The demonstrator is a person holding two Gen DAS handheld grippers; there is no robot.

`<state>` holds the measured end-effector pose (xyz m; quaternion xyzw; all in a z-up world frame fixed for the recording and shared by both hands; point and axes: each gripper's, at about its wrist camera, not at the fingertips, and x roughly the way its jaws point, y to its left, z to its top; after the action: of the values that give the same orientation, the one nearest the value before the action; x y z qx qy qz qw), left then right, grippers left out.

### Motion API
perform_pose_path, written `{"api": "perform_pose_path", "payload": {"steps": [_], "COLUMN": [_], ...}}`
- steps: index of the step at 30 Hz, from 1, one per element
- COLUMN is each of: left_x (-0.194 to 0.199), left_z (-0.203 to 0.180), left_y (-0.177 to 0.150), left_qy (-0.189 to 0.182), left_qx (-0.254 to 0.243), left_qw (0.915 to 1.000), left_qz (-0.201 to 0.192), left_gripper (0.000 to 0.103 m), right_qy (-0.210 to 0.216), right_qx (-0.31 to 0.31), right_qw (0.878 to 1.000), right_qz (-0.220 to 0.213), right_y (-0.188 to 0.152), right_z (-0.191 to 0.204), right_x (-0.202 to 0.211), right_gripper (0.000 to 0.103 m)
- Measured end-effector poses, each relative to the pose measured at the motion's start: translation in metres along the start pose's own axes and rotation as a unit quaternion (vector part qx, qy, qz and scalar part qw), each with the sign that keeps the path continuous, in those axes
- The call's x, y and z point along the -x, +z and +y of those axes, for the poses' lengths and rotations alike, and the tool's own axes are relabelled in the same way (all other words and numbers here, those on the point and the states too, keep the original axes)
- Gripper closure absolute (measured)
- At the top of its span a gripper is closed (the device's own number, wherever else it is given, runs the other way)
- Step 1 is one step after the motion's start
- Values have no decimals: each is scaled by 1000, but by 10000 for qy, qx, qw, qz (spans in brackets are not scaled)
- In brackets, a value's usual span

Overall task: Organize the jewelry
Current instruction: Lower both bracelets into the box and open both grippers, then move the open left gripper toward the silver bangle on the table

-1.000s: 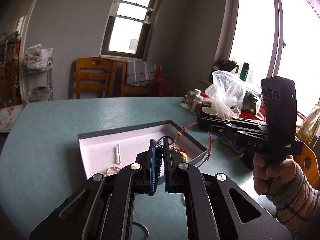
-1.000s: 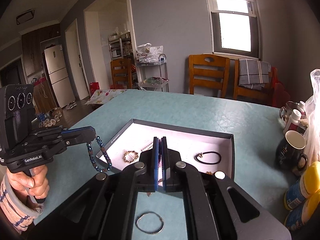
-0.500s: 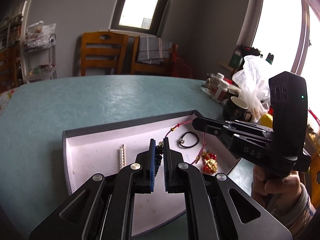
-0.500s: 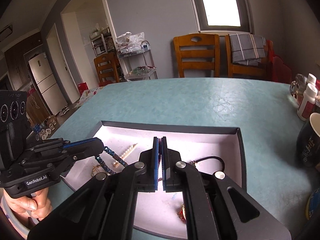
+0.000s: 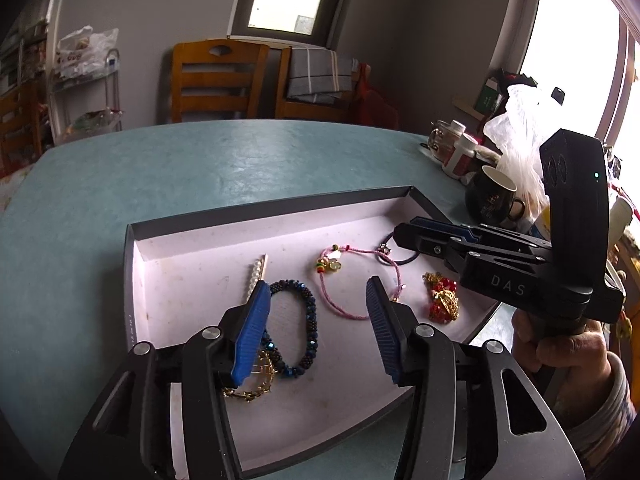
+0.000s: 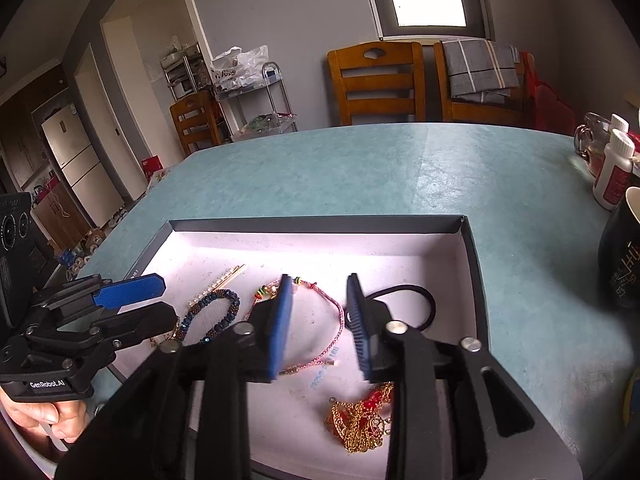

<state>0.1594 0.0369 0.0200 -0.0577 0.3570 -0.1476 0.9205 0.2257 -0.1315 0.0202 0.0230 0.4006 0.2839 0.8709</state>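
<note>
A shallow dark grey tray (image 5: 260, 210) (image 6: 320, 226) with a pale floor lies on the teal table. My left gripper (image 5: 316, 300) (image 6: 164, 298) hangs low over its left part with jaws opening. Nothing is pinched between them. A dark blue beaded bracelet (image 5: 308, 320) (image 6: 216, 312) lies loose on the floor just below. My right gripper (image 6: 319, 292) (image 5: 404, 236) is also opening, with nothing pressed between its pads. A pink cord bracelet (image 6: 336, 320) (image 5: 360, 280) lies flat under it.
Also in the tray are a pearl hair clip (image 5: 256, 276), a black hair tie (image 6: 424, 300), a gold and red chain piece (image 6: 360, 420) and a gold bracelet (image 5: 256, 376). A black mug (image 5: 492, 196), white bottles (image 6: 612, 168) and a plastic bag (image 5: 520, 132) crowd the table's right side.
Both grippers came down over the tray and their jaws parted. The blue beaded bracelet left the left gripper and the pink cord left the right; both now lie in the tray.
</note>
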Motion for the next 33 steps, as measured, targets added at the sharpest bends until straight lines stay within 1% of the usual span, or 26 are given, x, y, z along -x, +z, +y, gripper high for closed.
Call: {"api": "perform_pose_path", "payload": {"steps": [3, 4, 5, 6, 7, 8, 11, 15, 19, 22, 24, 26, 30, 33], "left_x": [6, 7, 10, 13, 17, 21, 35, 64, 90, 107, 113, 117, 114, 105], "left_z": [-2, -3, -5, -6, -8, -10, -15, -17, -18, -17, -18, -18, -24, -31], "left_y": [-1, -2, -4, -5, -6, -7, -13, -29, -54, -75, -88, -100, -119, -126], "left_qy": [112, 177, 262, 350, 402, 446, 504, 513, 560, 586, 624, 720, 741, 936], "left_qx": [-67, -119, -187, -262, -355, -419, -457, -435, -404, -446, -545, -670, -1001, -1240], "left_qw": [9999, 9997, 9993, 9988, 9982, 9975, 9967, 9961, 9957, 9959, 9959, 9949, 9921, 9873], "left_qz": [-81, -113, -171, -221, -269, -339, -438, -568, -616, -524, -370, -214, 144, 321], "left_gripper": [46, 37, 33, 29, 25, 23, 22, 21, 12, 11, 10, 10, 10, 10], "right_qy": [-55, -51, -44, -16, 47, 73, 56, 70, 92, 73, 98, 113, 110, 113], "right_qx": [45, 27, -7, -47, -106, -160, -167, 66, 194, 217, 153, 89, -2, -39], "right_qw": [9998, 9997, 9995, 9993, 9992, 9991, 9993, 9990, 9989, 9992, 9995, 9996, 9998, 9998], "right_qz": [-167, -237, -312, -369, -395, -396, -343, -434, -406, -337, -273, -237, -179, -133], "right_y": [-1, -1, -2, -2, -2, -2, -9, -24, -45, -63, -75, -85, -101, -107], "right_z": [3, 3, 3, 2, 1, 1, 4, 14, 18, 18, 15, 12, 7, 7], "right_x": [11, 15, 19, 23, 25, 28, 41, 73, 100, 114, 122, 128, 136, 138], "right_gripper": [55, 48, 41, 37, 35, 34, 33, 21, 18, 17, 14, 14, 14, 13]}}
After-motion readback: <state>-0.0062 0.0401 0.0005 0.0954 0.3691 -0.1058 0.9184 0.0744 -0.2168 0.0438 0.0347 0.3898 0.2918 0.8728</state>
